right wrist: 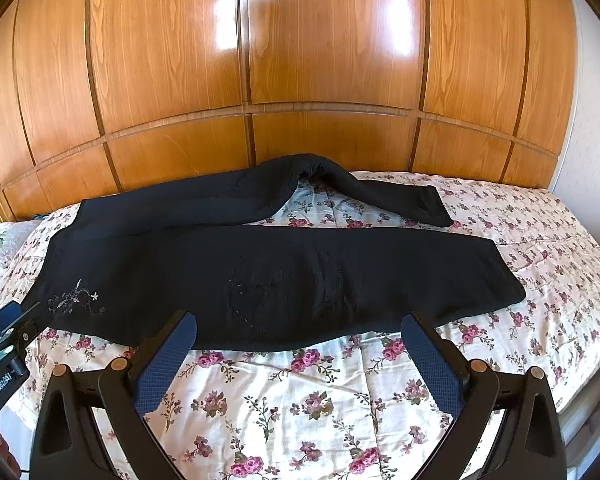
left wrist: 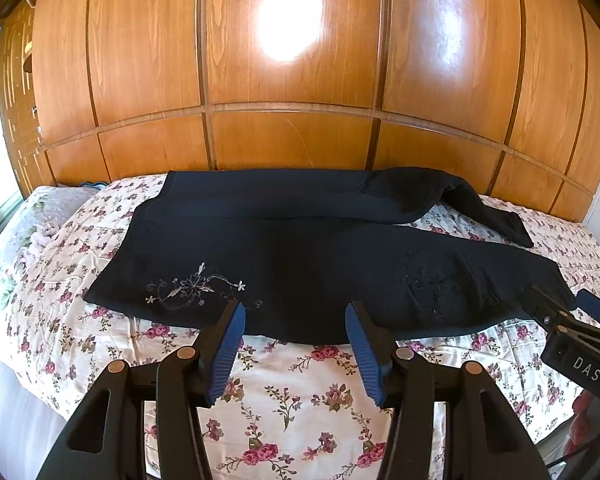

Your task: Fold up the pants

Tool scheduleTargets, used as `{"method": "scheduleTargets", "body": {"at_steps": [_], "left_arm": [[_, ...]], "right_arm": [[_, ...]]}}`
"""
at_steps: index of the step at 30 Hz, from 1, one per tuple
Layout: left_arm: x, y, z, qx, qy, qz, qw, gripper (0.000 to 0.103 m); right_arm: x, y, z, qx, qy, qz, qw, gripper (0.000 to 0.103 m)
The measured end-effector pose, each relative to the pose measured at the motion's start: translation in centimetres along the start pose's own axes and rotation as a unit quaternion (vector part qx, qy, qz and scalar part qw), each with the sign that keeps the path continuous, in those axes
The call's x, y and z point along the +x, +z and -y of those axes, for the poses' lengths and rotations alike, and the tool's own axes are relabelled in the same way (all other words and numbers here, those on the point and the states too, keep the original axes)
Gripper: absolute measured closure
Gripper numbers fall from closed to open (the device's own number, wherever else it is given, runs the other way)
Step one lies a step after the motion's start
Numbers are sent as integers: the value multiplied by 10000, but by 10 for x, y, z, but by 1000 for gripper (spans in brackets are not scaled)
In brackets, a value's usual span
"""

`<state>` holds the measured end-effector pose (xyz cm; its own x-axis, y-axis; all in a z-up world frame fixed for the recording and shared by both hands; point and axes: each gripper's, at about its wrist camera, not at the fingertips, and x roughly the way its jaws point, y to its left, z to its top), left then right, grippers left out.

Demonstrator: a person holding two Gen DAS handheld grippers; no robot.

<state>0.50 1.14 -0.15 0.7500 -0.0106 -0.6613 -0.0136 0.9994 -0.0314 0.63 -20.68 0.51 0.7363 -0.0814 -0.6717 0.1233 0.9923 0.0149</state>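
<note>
Black pants (left wrist: 300, 264) lie across a floral bed (left wrist: 300, 400) — left tongs (left wrist: 296, 344) and right tongs (right wrist: 300, 360) both gape apart, holding nothing.

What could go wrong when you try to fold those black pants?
1. The far leg is bent and bunched, so folding now may trap wrinkles.
2. Both the left gripper and right gripper are open near the pants edge; a pinch might also catch the floral bedsheet.

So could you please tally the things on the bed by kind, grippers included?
Pants: 1
Pillow: 1
Floral bedsheet: 1
Grippers: 2, the left gripper and the right gripper, both open
Total: 5
</note>
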Motion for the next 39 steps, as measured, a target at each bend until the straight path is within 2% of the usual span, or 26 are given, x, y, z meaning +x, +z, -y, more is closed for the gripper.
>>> {"method": "scheduleTargets", "body": {"at_steps": [18, 24, 26, 28, 30, 32, 34, 39], "left_arm": [[11, -4, -3, 16, 76, -138, 9999, 50], [25, -8, -8, -34, 60, -391, 9992, 50], [34, -10, -12, -127, -40, -601, 9981, 50], [46, -14, -20, -317, -328, -860, 9953, 50], [56, -19, -29, -560, -652, -1058, 9907, 50], [67, -25, -39, -851, -868, -1280, 9843, 50], [77, -30, -45, -938, -853, -1471, 9810, 50], [90, -40, -63, -1176, -856, -1452, 9787, 50]], "right_arm": [[6, -2, 3, 7, -39, -95, 9999, 0], [12, -4, 8, 89, -43, -125, 9999, 0], [15, -5, 12, 154, 7, -63, 9999, 0], [20, -6, 18, 260, 212, -2, 9994, 0], [28, -7, 22, 320, 472, -88, 9983, 0], [40, -10, 29, 422, 481, -274, 9976, 0], [50, -15, 36, 532, 415, -478, 9966, 0], [70, -28, 61, 1104, 667, -787, 9885, 0]]}}
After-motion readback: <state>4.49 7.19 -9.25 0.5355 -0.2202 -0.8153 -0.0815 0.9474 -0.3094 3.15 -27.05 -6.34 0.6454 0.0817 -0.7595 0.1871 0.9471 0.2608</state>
